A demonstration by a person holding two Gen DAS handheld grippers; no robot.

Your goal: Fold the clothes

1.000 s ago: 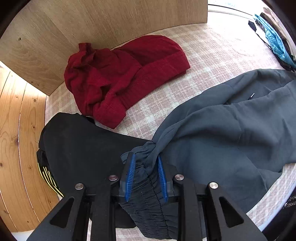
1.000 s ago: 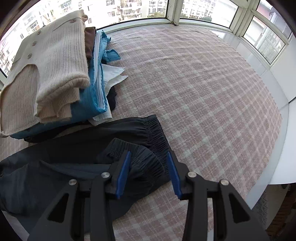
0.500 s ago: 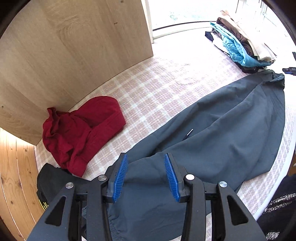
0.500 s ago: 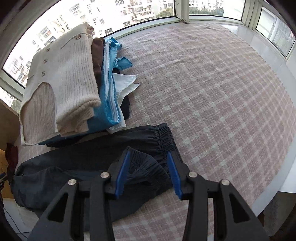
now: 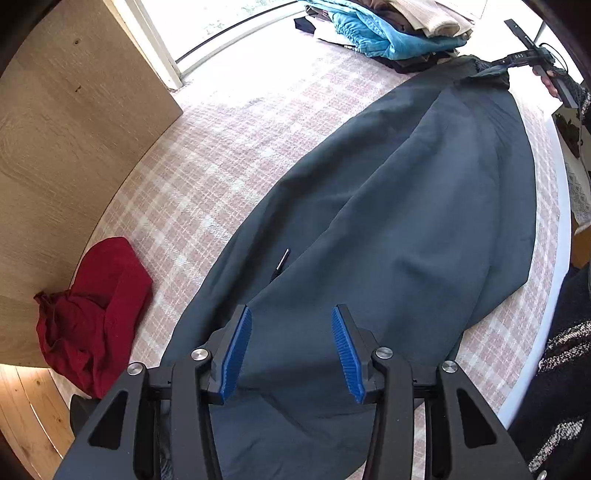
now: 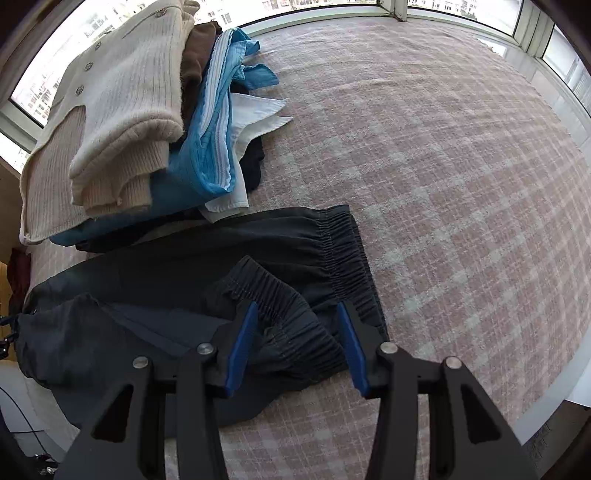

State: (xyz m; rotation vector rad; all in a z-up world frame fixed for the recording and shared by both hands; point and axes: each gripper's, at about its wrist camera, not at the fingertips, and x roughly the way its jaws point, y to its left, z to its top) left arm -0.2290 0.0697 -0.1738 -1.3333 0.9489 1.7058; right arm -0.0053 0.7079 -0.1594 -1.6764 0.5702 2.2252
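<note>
The dark grey trousers (image 5: 406, 206) lie stretched out flat on the pink checked blanket (image 5: 229, 147), running from under the left tongs (image 5: 291, 347) away to the far end, where the right tongs show small at the upper right. The left tongs point steeply down over the trousers' broad near part; their jaws have just been opening and stand spread, blue pads (image 5: 236, 350) clear of the cloth, with smooth fabric below the gap and nothing pinched. A small metal zipper pull (image 5: 283, 258) glints just beyond the left pad.

At the other end, the two gathered leg cuffs (image 6: 332, 251) lie side by side beneath the right tongs (image 6: 297, 343). The nearer cuff bunches up between the pads, yet the jaws have just eased a little wider, and I cannot tell whether the pads touch the cloth.

Beyond the right tongs and to their left sits a stack of folded clothes (image 6: 155, 140): a cream ribbed cardigan (image 6: 110, 122) on top, brown, blue and white pieces under it. Left of the left tongs a crumpled red garment (image 5: 92, 314) lies against a wooden panel (image 5: 66, 140). A black piece (image 5: 79, 410) peeks out below it. Windows (image 6: 332, 5) run behind the blanket.
</note>
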